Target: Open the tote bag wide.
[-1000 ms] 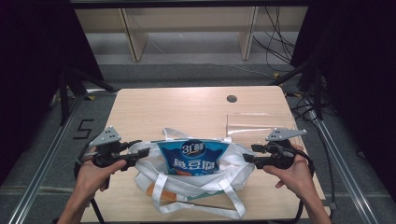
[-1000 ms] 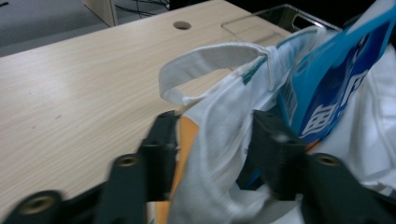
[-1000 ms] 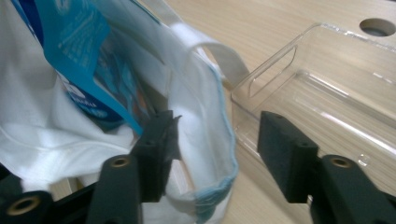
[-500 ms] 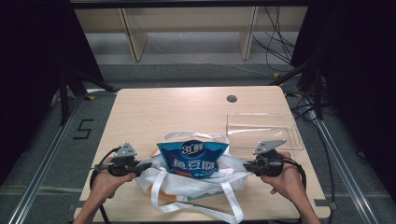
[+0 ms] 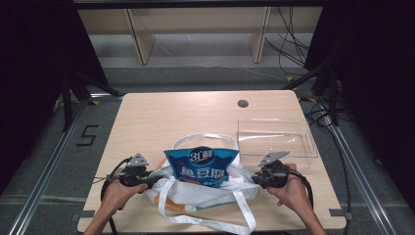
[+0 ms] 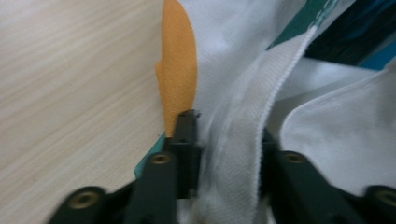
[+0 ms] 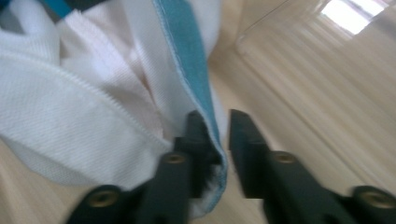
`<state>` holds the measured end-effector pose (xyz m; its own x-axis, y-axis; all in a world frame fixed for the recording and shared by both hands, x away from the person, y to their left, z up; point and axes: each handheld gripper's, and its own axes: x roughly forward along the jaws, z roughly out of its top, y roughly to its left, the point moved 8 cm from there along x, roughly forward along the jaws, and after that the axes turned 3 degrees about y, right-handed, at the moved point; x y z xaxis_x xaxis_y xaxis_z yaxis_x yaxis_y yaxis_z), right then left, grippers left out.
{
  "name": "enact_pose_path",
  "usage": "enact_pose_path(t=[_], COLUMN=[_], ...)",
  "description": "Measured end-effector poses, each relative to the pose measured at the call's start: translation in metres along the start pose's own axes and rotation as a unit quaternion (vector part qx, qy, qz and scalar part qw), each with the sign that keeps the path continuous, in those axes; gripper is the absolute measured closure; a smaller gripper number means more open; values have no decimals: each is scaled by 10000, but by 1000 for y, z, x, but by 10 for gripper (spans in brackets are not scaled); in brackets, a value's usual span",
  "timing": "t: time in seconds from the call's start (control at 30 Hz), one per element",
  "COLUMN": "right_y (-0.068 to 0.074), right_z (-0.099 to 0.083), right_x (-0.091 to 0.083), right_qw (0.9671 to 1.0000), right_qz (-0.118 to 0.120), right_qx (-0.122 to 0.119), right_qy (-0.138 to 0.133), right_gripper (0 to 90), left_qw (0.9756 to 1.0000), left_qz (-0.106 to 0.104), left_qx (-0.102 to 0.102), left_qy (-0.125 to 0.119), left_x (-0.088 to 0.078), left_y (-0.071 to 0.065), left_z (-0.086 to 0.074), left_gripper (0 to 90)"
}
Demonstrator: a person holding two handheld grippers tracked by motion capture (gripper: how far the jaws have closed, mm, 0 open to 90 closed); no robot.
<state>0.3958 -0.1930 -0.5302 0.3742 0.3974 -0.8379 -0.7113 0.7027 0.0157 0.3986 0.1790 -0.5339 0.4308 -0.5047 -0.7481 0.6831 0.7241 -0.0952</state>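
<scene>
Both jaw pairs have just been opening. Your left gripper straddles the white fabric tote bag's strap; your right gripper loosely brackets its teal-trimmed edge. The bag lies near-centre on the table. Risk: the blue snack pouch tips out.

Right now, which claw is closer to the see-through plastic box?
The right claw. It sits at the tote bag's right edge, just in front of the clear plastic box. The left claw is at the bag's far left side, across from the box.
</scene>
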Motion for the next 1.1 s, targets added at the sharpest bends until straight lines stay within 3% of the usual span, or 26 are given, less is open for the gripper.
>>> enact_pose_path(t=[0.03, 0.07, 0.13, 0.17, 0.2, 0.3, 0.33, 0.43, 0.5, 0.57, 0.67, 0.7, 0.77, 0.8, 0.83, 0.9, 0.97, 1.1], right_y=[0, 1, 2, 5, 22, 51, 62, 87, 96, 104, 111, 112, 114, 114, 115, 117, 120, 128], right_z=[0, 9, 13, 18, 30, 39, 41, 42, 42, 41, 43, 43, 42, 42, 38, 34, 25, 5], right_x=[0, -17, -24, -36, -59, -71, -71, -60, -51, -42, -31, -27, -20, -20, -16, -14, -9, 9], right_qw=[10000, 9993, 9987, 9982, 9952, 9897, 9879, 9836, 9824, 9823, 9802, 9803, 9790, 9790, 9758, 9736, 9722, 9631], right_qz=[0, 30, 8, -30, 371, 865, 1017, 1316, 1360, 1414, 1342, 1291, 1226, 1226, 1297, 1343, 1392, 1661], right_qx=[0, -61, -82, -8, -108, -367, -467, -827, -1001, -1017, -1302, -1362, -1520, -1520, -1700, -1800, -1874, -2081], right_qy=[0, -354, -506, -595, -904, -1078, -1071, -915, -803, -694, -650, -619, -592, -592, -461, -403, -159, 400], right_gripper=[674, 576, 537, 513, 477, 452, 438, 397, 362, 346, 344, 354, 459, 459, 596, 718, 775, 822], left_qw=[10000, 9997, 9995, 9995, 9994, 9991, 9987, 9993, 9996, 9993, 9992, 9992, 9991, 9990, 9991, 9993, 9995, 9999], left_qz=[0, 241, 270, 234, 158, 3, 15, -60, -115, -171, -163, -163, -254, -268, -229, -229, -209, -129], left_qx=[0, 67, 96, 155, 180, 367, 461, 335, 225, 299, 271, 271, 222, 234, 194, 211, 160, -78], left_qy=[0, -55, -123, -172, -261, -229, -218, -131, -130, -138, -234, -234, -270, -280, -309, -228, -193, -73], left_x=[0, -10, -14, -18, -22, -22, -20, -12, -9, -8, -9, -9, -8, -5, -4, 1, 7, 25], left_y=[0, 4, 4, 3, -1, -9, -9, -6, -4, -5, -3, -3, -2, -1, -1, 2, 5, 19], left_z=[0, 9, 15, 21, 31, 43, 46, 50, 52, 54, 58, 58, 61, 63, 65, 66, 69, 74], left_gripper=[507, 418, 382, 382, 354, 359, 363, 379, 414, 461, 525, 554, 615, 615, 676, 732, 776, 806])
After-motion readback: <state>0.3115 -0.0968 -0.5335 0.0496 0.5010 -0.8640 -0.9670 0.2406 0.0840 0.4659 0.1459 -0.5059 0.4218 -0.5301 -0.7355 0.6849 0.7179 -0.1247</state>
